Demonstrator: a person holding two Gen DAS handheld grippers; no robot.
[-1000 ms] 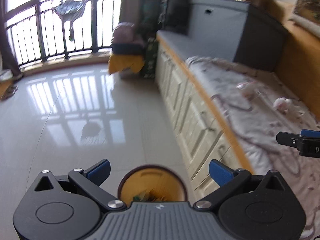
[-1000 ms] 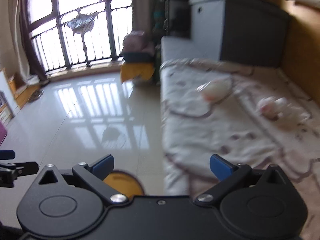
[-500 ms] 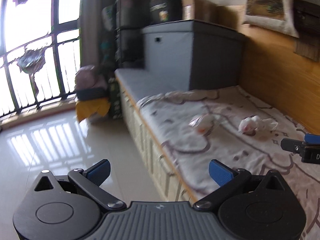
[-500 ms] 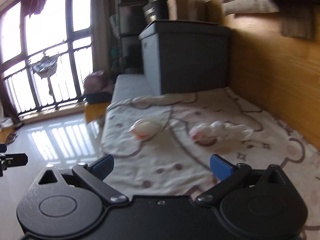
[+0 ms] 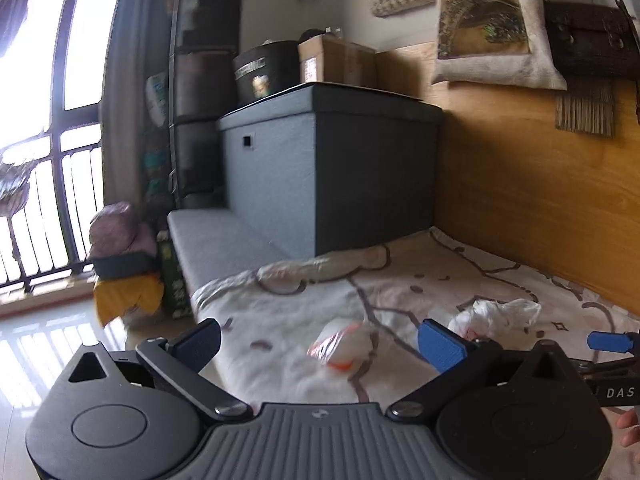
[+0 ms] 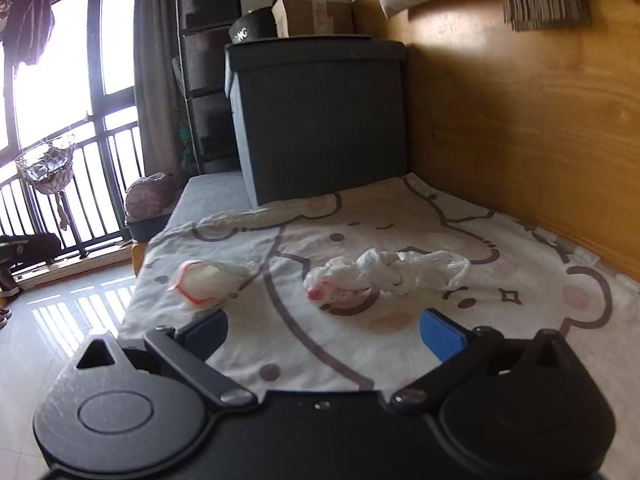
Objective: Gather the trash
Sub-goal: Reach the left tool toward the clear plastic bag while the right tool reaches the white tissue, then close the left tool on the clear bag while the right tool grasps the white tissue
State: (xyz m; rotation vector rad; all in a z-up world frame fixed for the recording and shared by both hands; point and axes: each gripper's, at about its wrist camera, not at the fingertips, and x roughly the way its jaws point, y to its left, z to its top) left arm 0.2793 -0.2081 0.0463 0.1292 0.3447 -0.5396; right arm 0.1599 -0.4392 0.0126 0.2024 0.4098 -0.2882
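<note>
Two pieces of trash lie on a cartoon-print blanket [image 6: 400, 240] spread over a low platform. One is a small clear bag with an orange-red rim [image 6: 206, 280] [image 5: 342, 346]. The other is a crumpled white plastic bag [image 6: 384, 270] [image 5: 494, 314] to its right. My right gripper [image 6: 324, 330] stands open just short of both, empty. My left gripper [image 5: 320, 340] is open too, with the small bag seen between its fingers but farther off. The right gripper's blue fingertip [image 5: 610, 341] shows at the left wrist view's right edge.
A dark grey storage box [image 6: 320, 120] stands at the blanket's far end, with a cardboard box [image 6: 312, 16] on top. A wooden wall panel [image 6: 520, 140] runs along the right. Glossy tile floor [image 6: 60, 320] and a railed balcony window [image 6: 60, 160] lie left.
Both views swung up and right, from the floor and a yellow bin below, onto the platform. The two bags now sit closer and nearer the middle. Both grippers stayed open.
</note>
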